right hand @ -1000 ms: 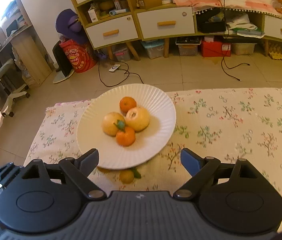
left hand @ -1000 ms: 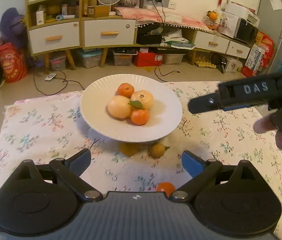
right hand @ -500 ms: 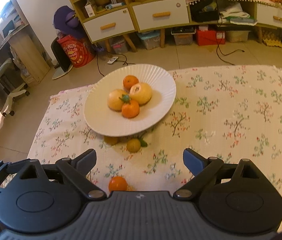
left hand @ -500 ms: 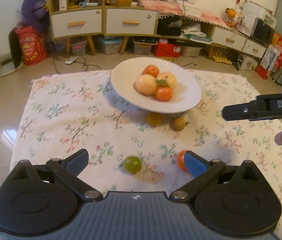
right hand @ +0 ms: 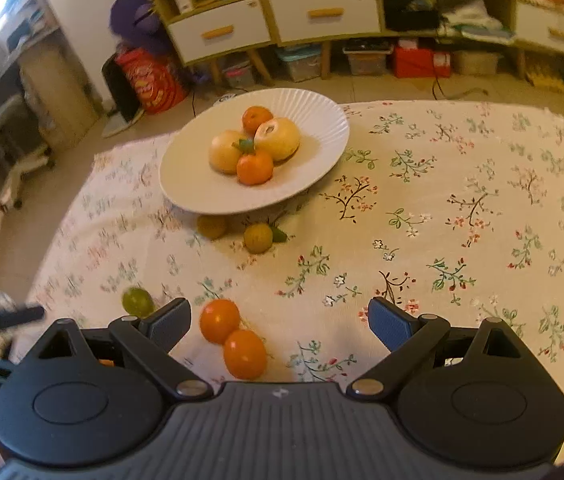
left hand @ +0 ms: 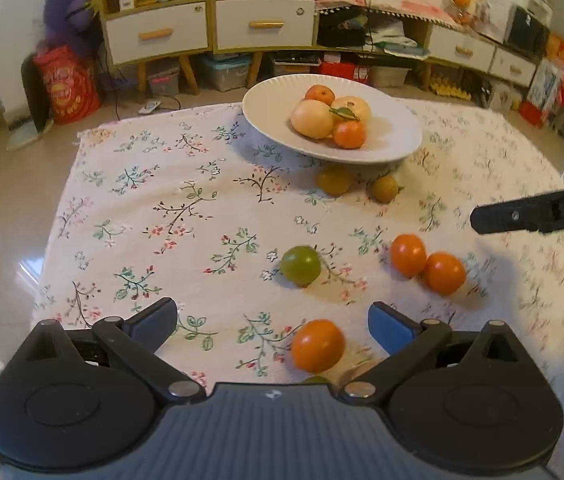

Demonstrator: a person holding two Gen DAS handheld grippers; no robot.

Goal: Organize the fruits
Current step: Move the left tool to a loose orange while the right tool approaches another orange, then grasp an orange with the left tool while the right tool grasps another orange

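Note:
A white ribbed plate (left hand: pixel 386 148) (right hand: pixel 185 184) at the far side of the floral cloth holds two pale apples and two oranges. Two small yellow-brown fruits (left hand: pixel 334 180) (right hand: pixel 257 238) lie just in front of it. A green fruit (left hand: pixel 301 265) (right hand: pixel 137 302), a pair of oranges (left hand: pixel 426 264) (right hand: pixel 233 338) and one more orange (left hand: pixel 317 345) lie loose on the cloth. My left gripper (left hand: pixel 273 322) is open and empty above that single orange. My right gripper (right hand: pixel 279 322) is open and empty above the orange pair; it also shows in the left wrist view (left hand: pixel 538 212).
The table is covered by a floral cloth (left hand: pixel 185 208) whose left edge drops to the tiled floor. Behind stand a drawer cabinet (left hand: pixel 209 24), storage boxes, a red bag (left hand: pixel 67 88) and, in the right wrist view, an office chair (right hand: pixel 5 148).
Both grippers have pulled back from the plate toward the near side of the table. The loose green fruit and oranges have come into view below them. Both stay open.

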